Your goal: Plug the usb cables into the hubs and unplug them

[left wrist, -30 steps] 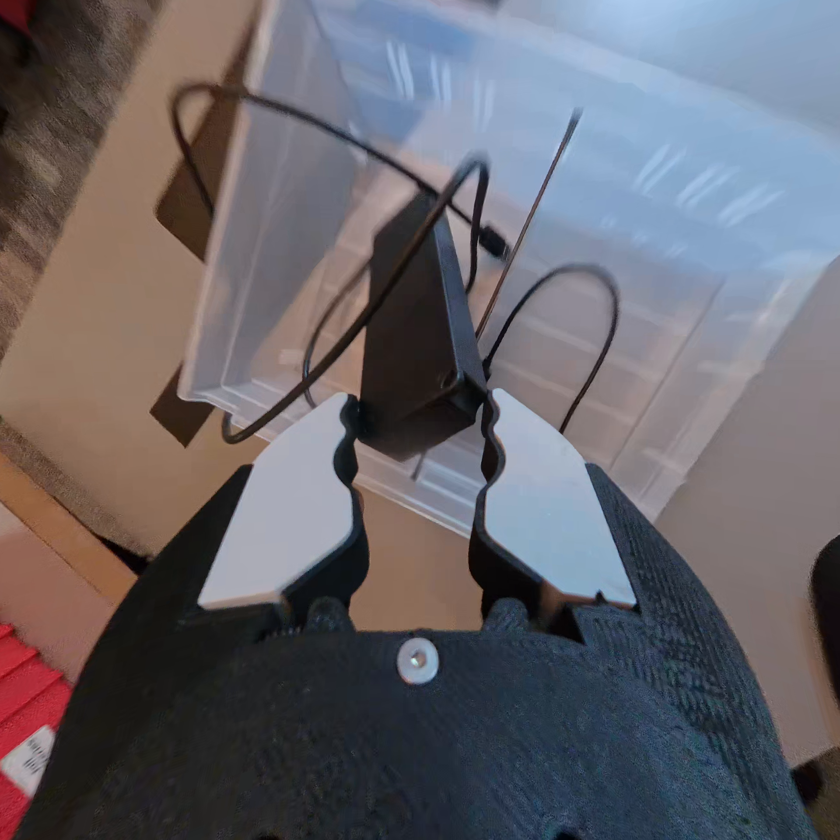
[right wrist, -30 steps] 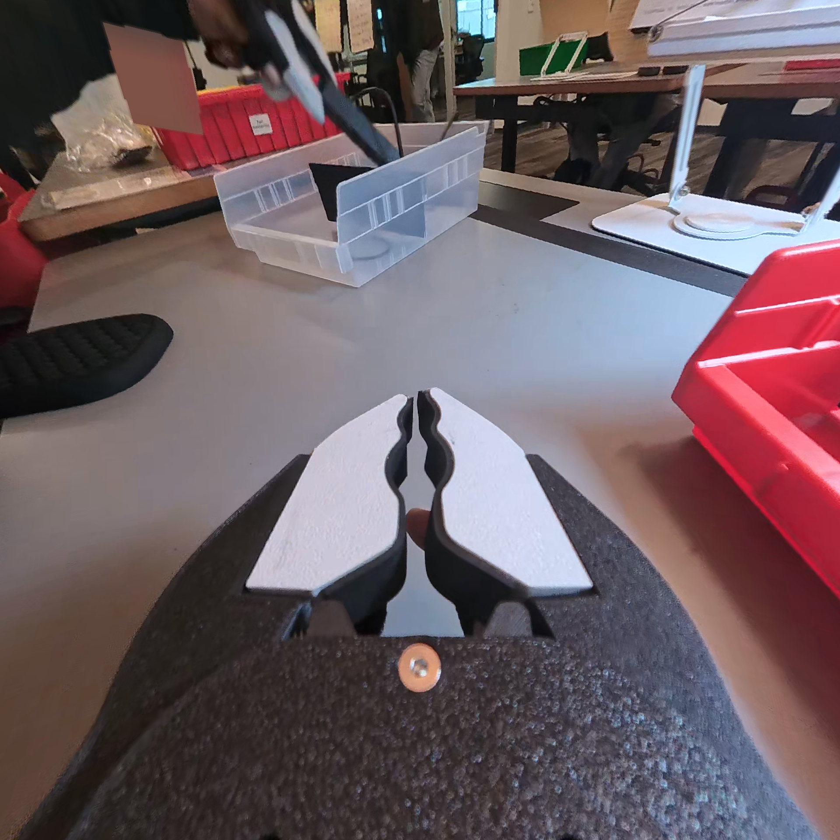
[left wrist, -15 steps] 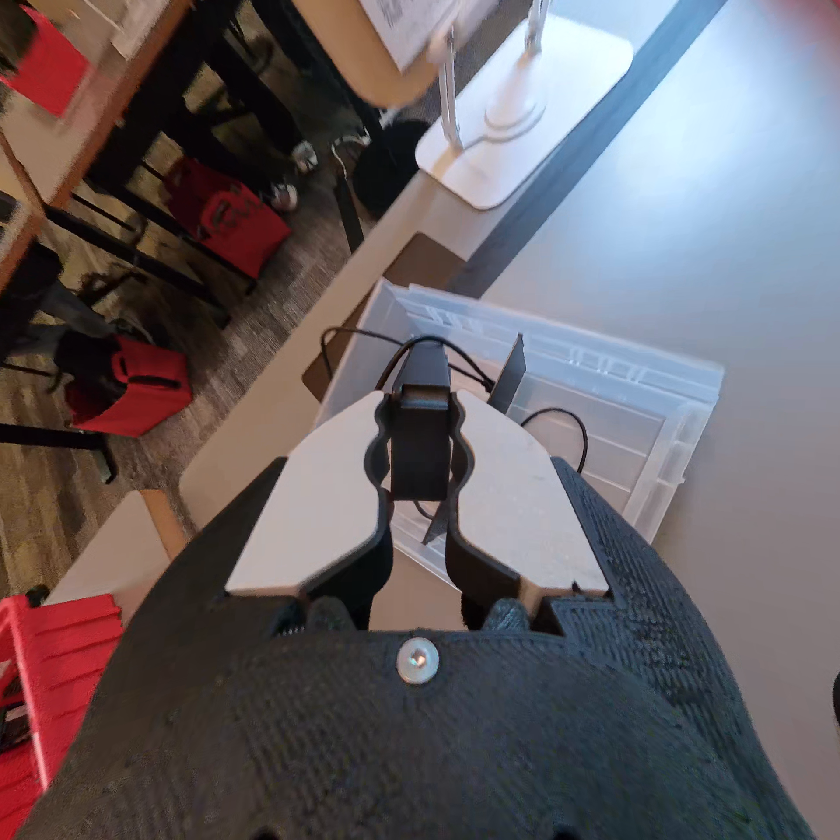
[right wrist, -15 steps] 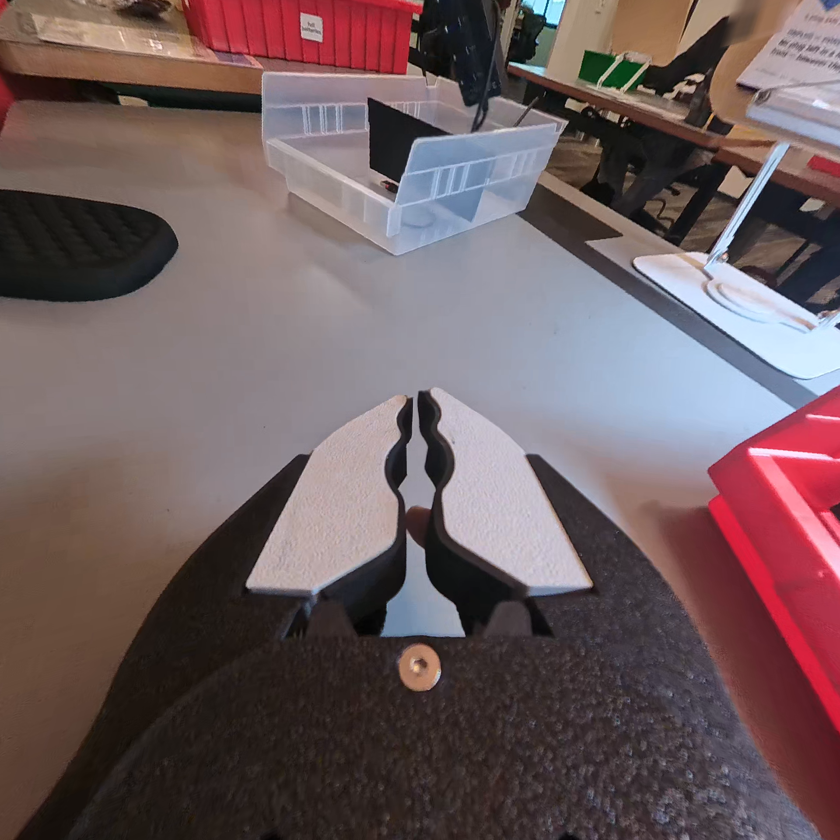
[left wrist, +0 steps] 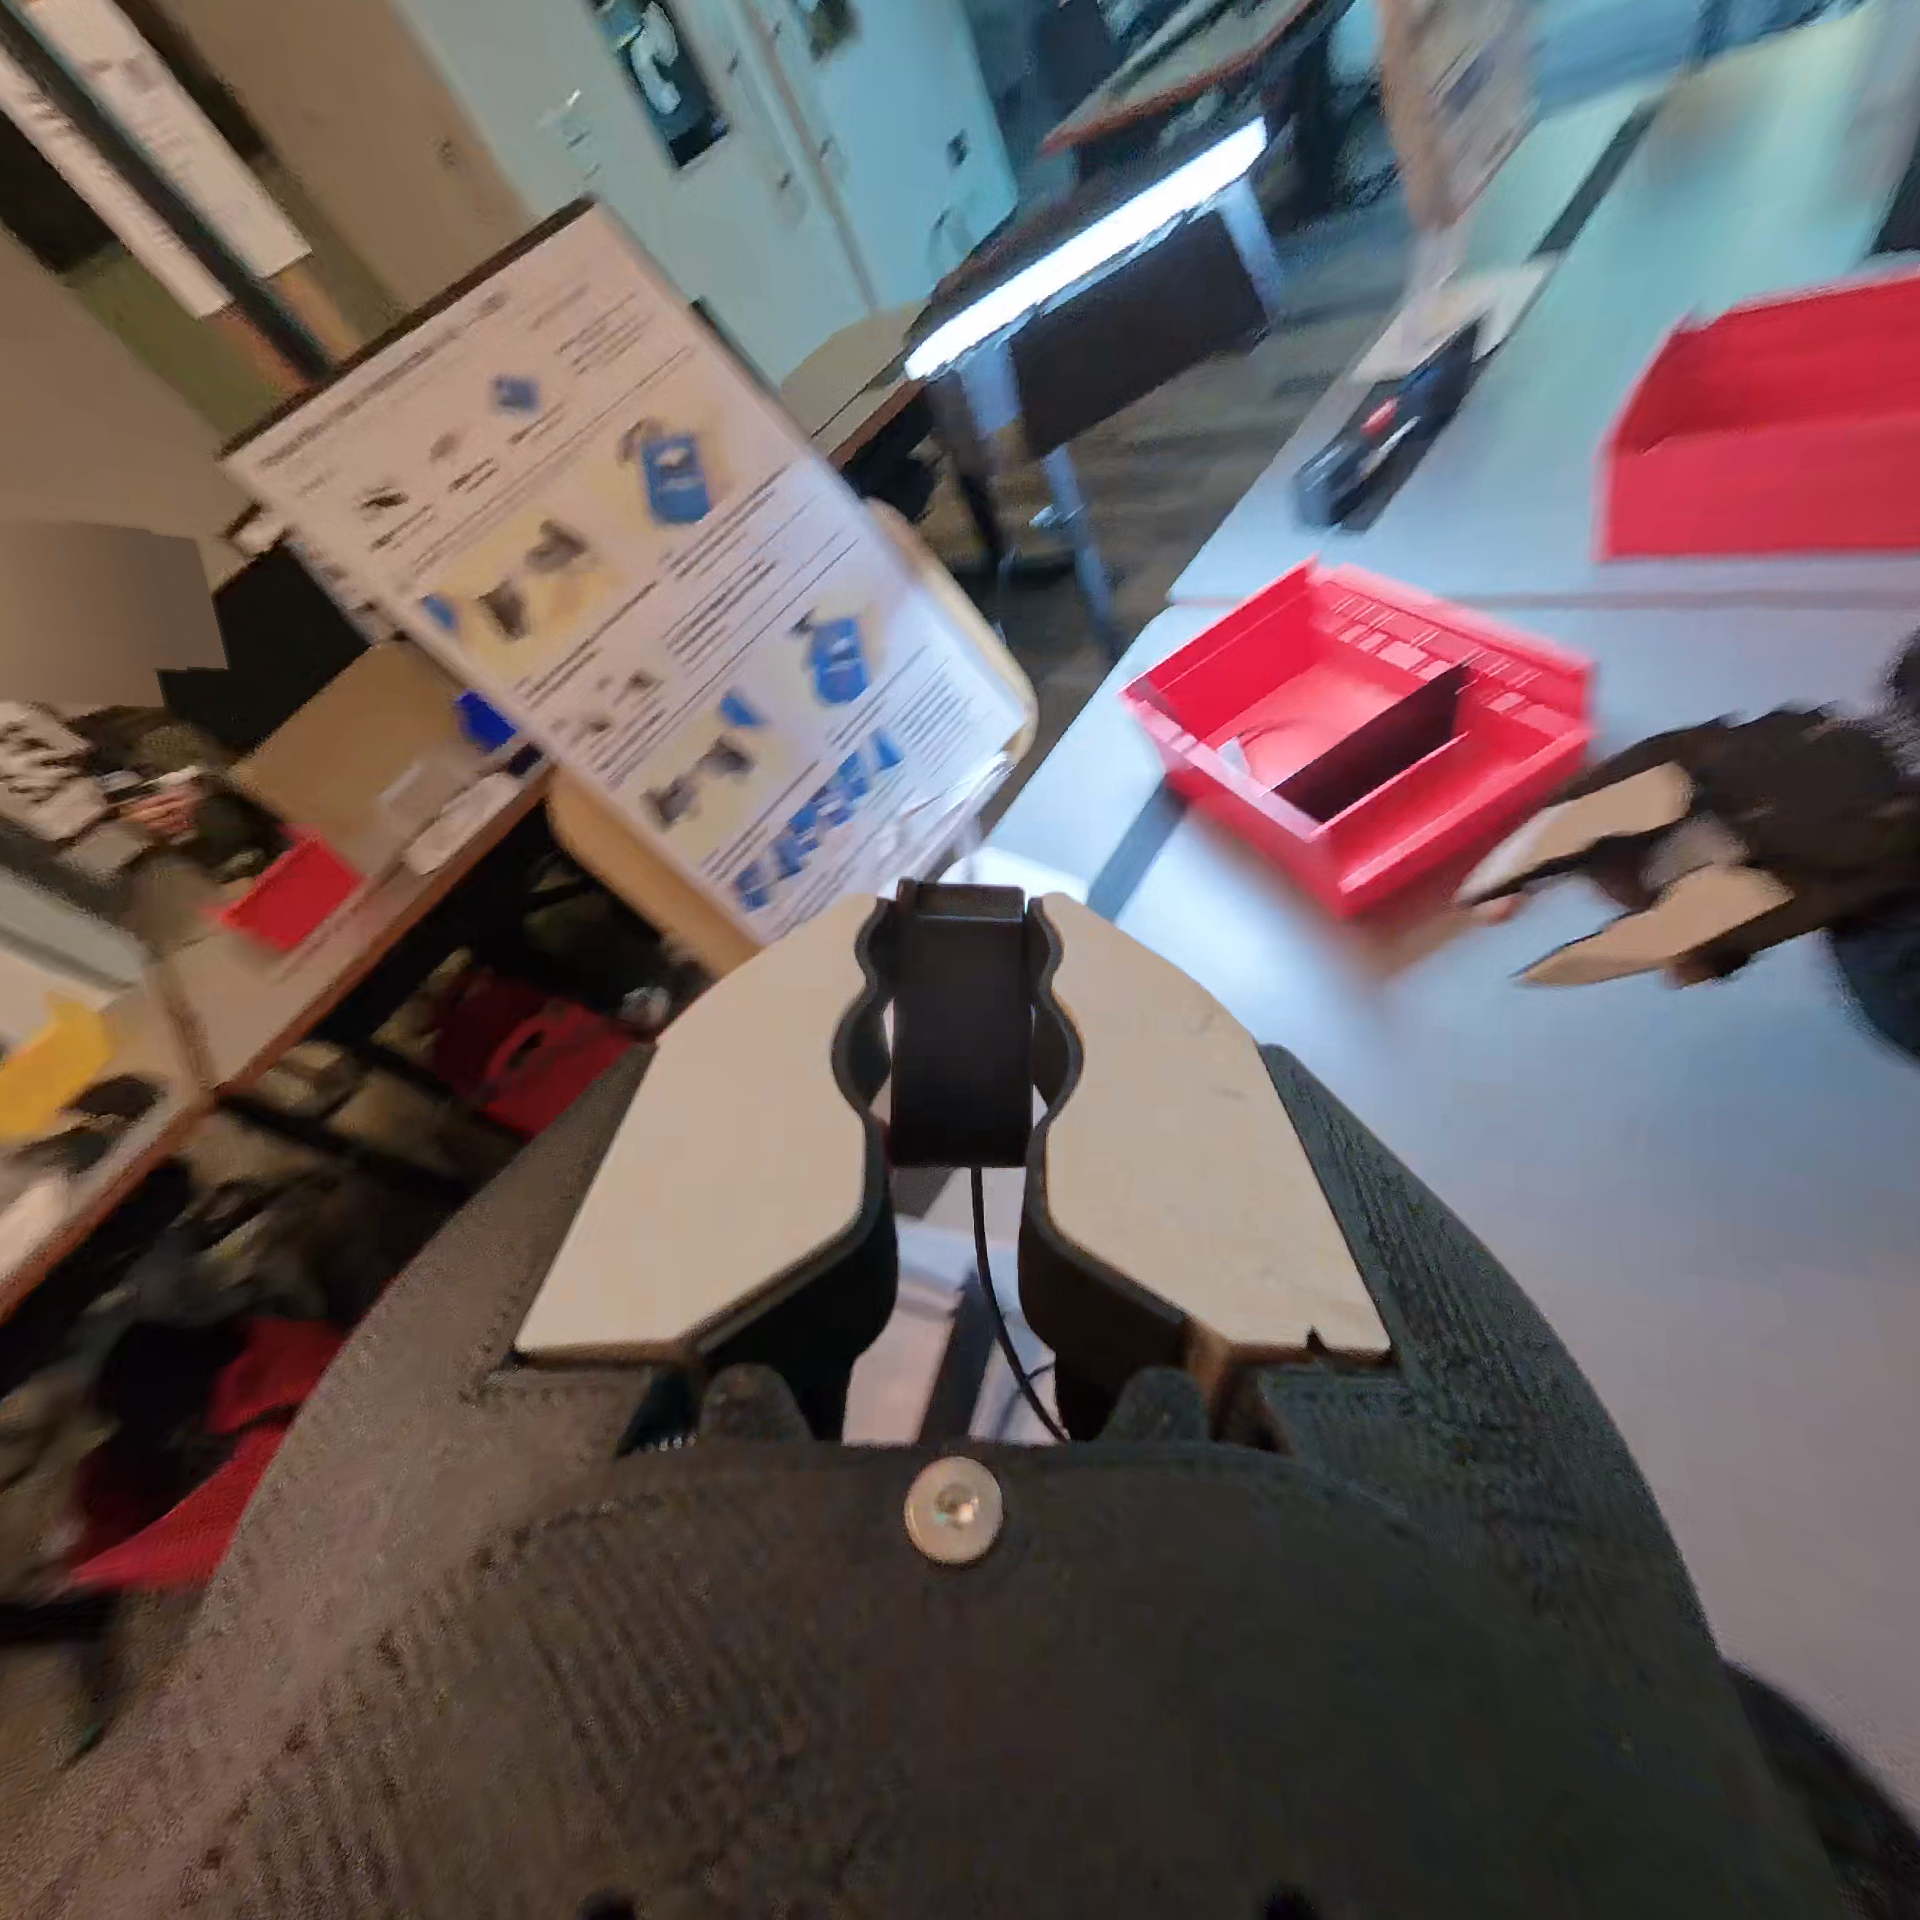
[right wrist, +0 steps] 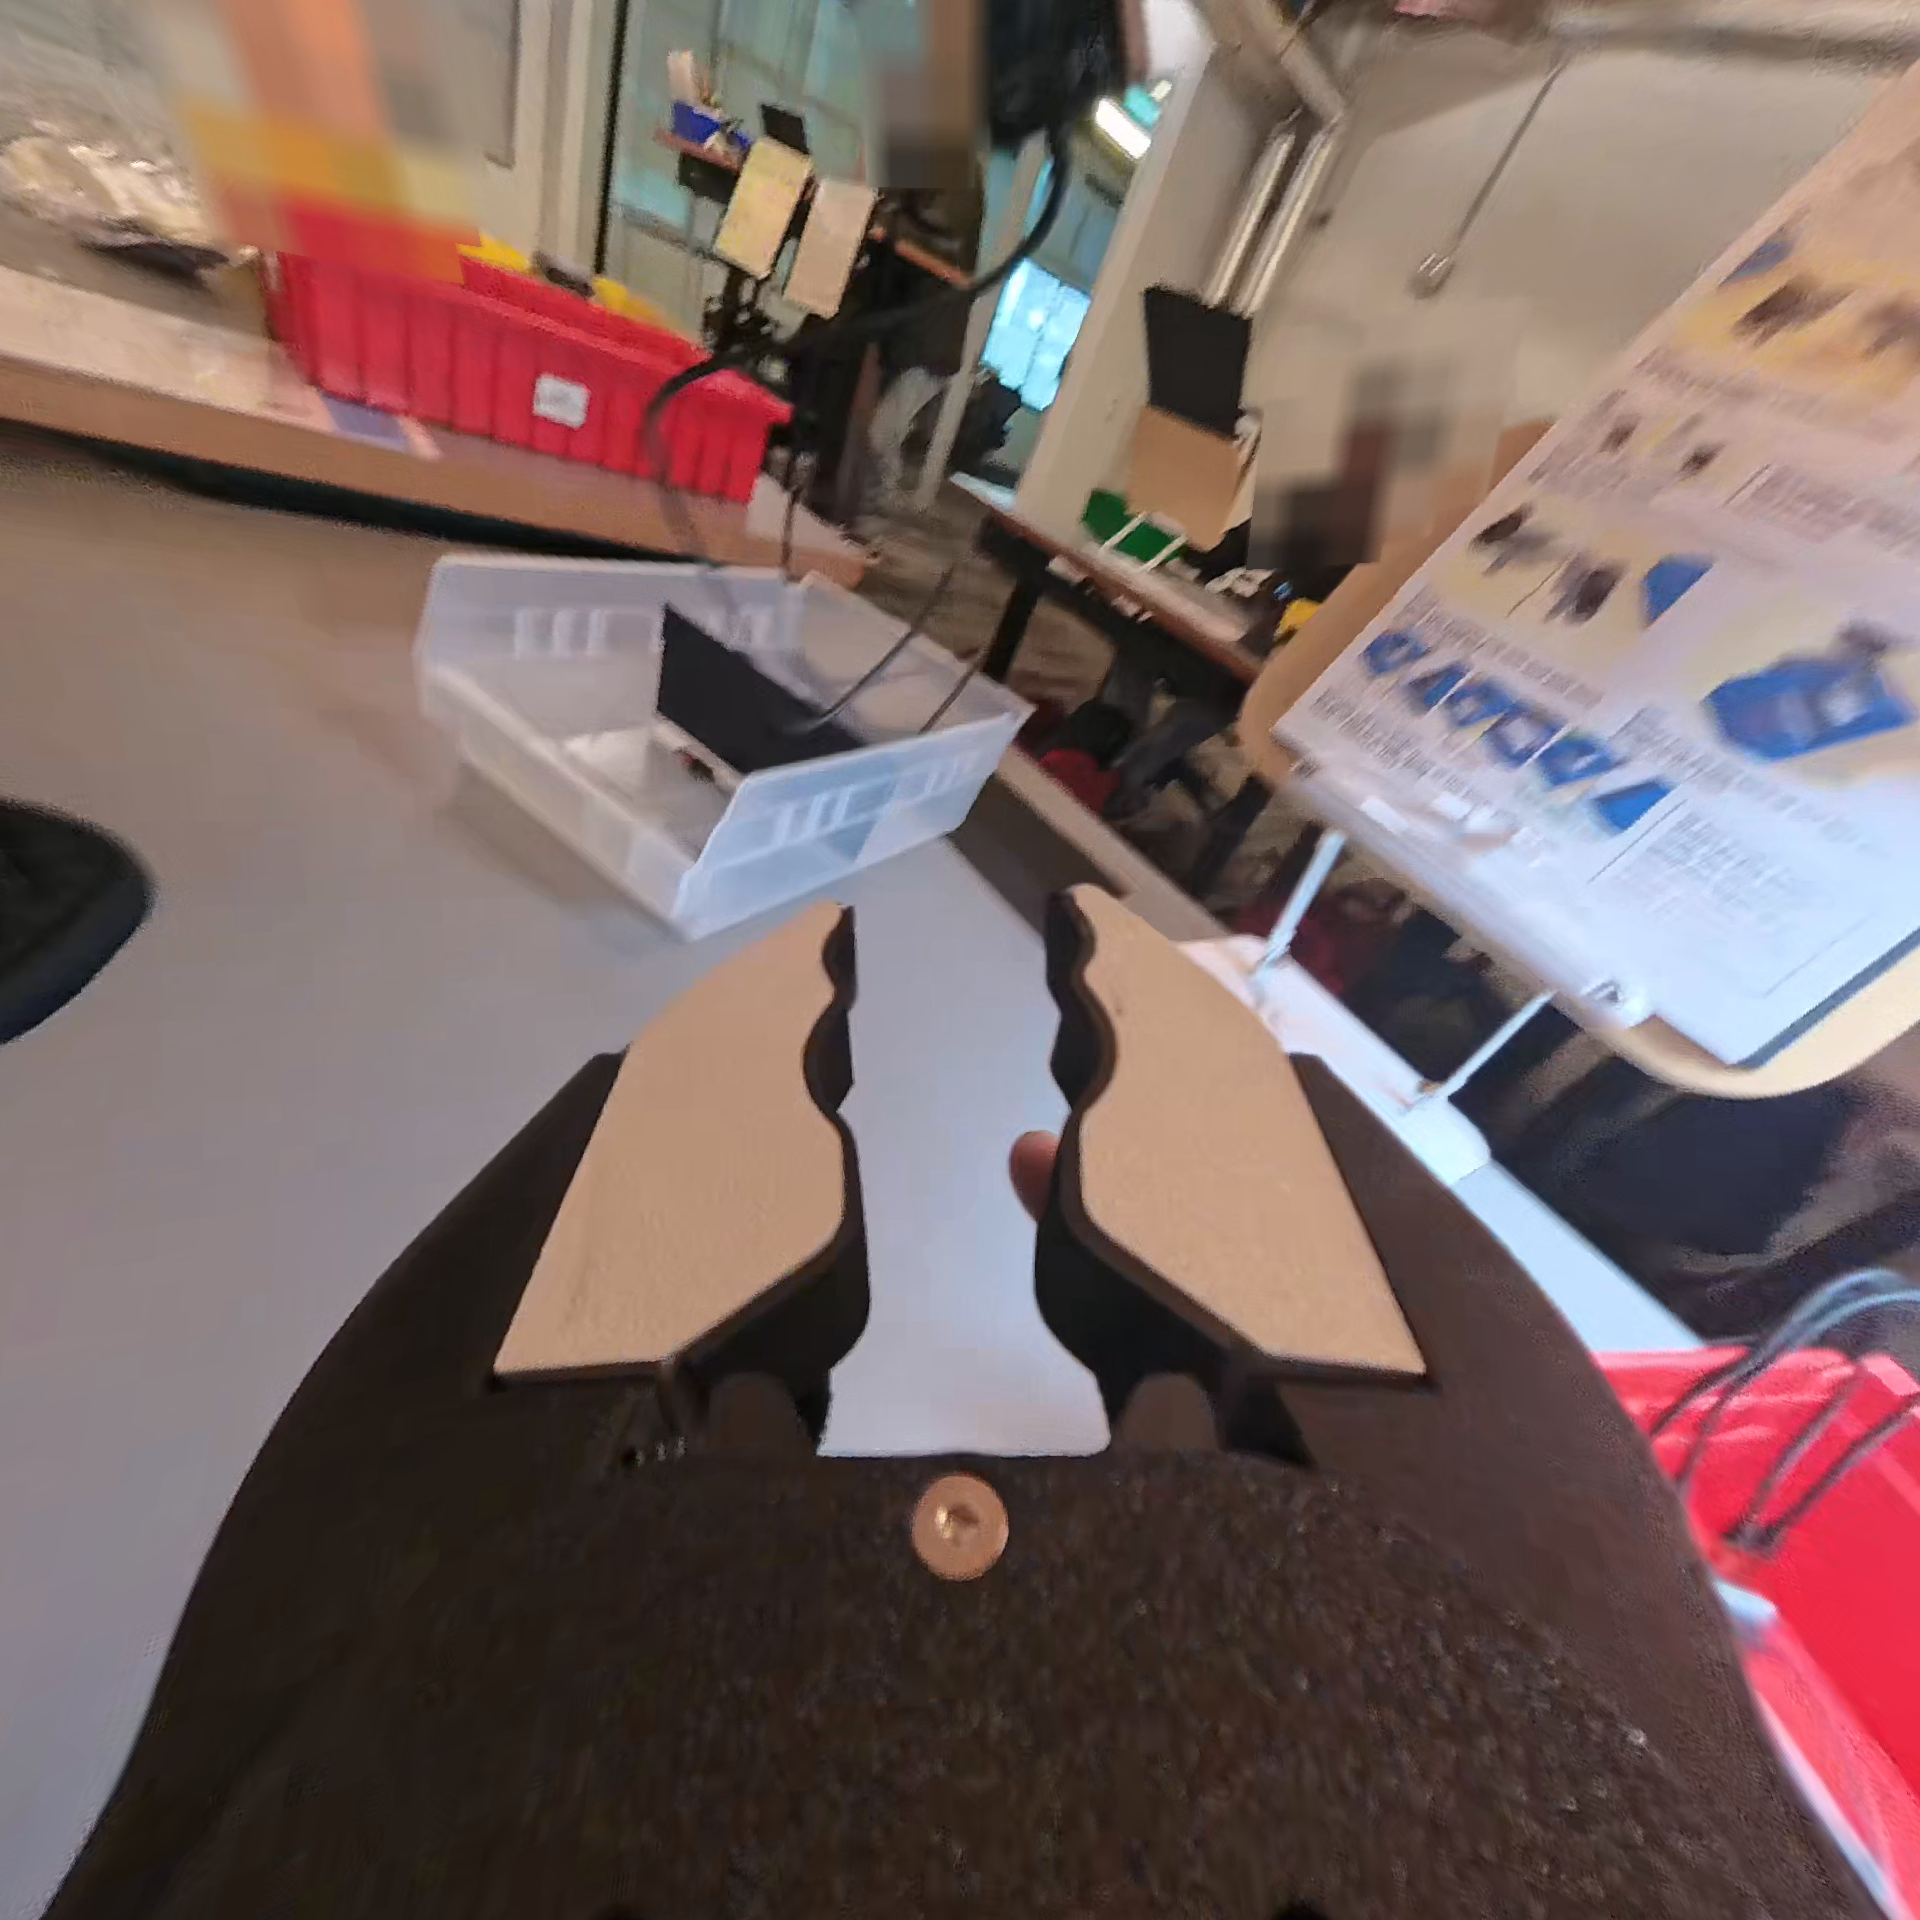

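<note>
- Left wrist view: my left hand-held gripper (left wrist: 961, 935) is clamped on a black, box-shaped plastic USB hub (left wrist: 961, 1023), lifted clear of the grey bench (left wrist: 1507, 1195). The hub's end face points forward, I judge so that its ports are offered up for plugging. Its thin black cable (left wrist: 992, 1278) hangs down between the fingers.
- This view alone shows my right hand-held gripper (left wrist: 1532, 930) from outside, jaws parted and empty, just in front of a red plastic bin with a black divider (left wrist: 1351, 862).
- Right wrist view: my right hand-held gripper (right wrist: 951, 914) stands moderately wide, holding nothing, presumably ready to take a plug.
- Only here do I see the clear plastic bin with a black divider (right wrist: 831, 821) well ahead, with thin black USB cables (right wrist: 883, 665) trailing into it, and more dark cables (right wrist: 1787, 1423) in a red bin at my right.
- The hub itself is not in this view.
</note>
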`<action>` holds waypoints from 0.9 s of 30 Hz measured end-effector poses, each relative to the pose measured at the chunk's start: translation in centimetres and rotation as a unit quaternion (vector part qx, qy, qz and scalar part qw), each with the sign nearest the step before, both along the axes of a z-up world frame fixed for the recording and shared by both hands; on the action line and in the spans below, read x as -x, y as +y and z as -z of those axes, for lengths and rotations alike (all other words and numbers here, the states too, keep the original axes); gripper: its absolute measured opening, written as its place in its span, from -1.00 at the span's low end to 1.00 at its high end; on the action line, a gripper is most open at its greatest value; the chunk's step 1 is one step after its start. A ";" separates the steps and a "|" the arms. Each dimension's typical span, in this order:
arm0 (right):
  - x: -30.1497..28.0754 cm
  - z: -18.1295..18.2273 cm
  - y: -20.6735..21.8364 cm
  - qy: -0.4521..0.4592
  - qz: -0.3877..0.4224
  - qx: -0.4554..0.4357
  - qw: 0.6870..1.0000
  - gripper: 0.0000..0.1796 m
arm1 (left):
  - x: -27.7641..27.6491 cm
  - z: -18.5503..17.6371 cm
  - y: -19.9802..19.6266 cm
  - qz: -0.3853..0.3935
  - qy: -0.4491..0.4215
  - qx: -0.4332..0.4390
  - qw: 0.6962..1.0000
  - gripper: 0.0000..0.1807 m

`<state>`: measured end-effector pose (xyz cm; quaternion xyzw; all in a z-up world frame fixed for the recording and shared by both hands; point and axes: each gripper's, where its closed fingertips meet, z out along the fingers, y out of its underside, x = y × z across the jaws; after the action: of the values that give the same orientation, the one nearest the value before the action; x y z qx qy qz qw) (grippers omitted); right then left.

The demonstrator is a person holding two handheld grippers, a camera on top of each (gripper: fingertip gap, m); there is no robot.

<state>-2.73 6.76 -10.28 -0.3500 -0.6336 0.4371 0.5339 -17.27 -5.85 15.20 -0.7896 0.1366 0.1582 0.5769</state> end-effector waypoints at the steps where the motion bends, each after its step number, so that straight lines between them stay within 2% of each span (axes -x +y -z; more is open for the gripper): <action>1: 0.4 -1.4 -0.1 0.019 0.014 -0.010 1.000 -0.53 | -1.8 0.0 0.5 0.025 -0.026 -0.006 0.999 -0.74; 4: 1.2 -5.2 -1.0 0.072 0.054 -0.031 0.995 -0.31 | -6.3 1.7 2.5 0.085 -0.104 -0.012 0.991 -0.74; 6: 1.8 -6.0 -2.0 0.087 0.076 -0.058 0.992 -0.19 | -8.7 3.8 4.1 0.115 -0.159 -0.014 0.980 -0.75; 9: 3.2 -4.3 -3.0 0.063 0.098 -0.096 0.989 -0.06 | -11.3 7.3 6.3 0.154 -0.249 -0.022 0.956 -0.74; 13: 4.7 -0.2 -4.1 0.008 0.082 -0.052 0.995 -0.06 | -10.6 10.4 8.6 0.135 -0.281 -0.053 0.949 -0.75; 16: 5.1 1.2 -5.4 -0.023 0.004 0.045 0.999 -0.03 | -9.3 11.1 9.4 0.131 -0.330 -0.078 0.931 -0.75; 19: 4.8 1.2 -7.0 -0.056 -0.088 0.131 0.986 -0.02 | -8.7 11.6 9.8 0.145 -0.374 -0.085 0.912 -0.74; 23: 4.7 1.1 -6.4 -0.075 -0.157 0.217 0.961 -0.37 | -9.1 12.7 9.8 0.171 -0.427 -0.092 0.883 -0.74; 27: 2.5 1.8 -8.0 -0.141 -0.297 0.283 0.901 -0.60 | -9.2 13.8 9.6 0.197 -0.477 -0.097 0.851 -0.75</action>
<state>-5.27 -1.20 -12.08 -0.3402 -0.6266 0.6820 0.1631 -8.10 3.75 1.37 -0.6650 -0.0183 -0.3423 0.6636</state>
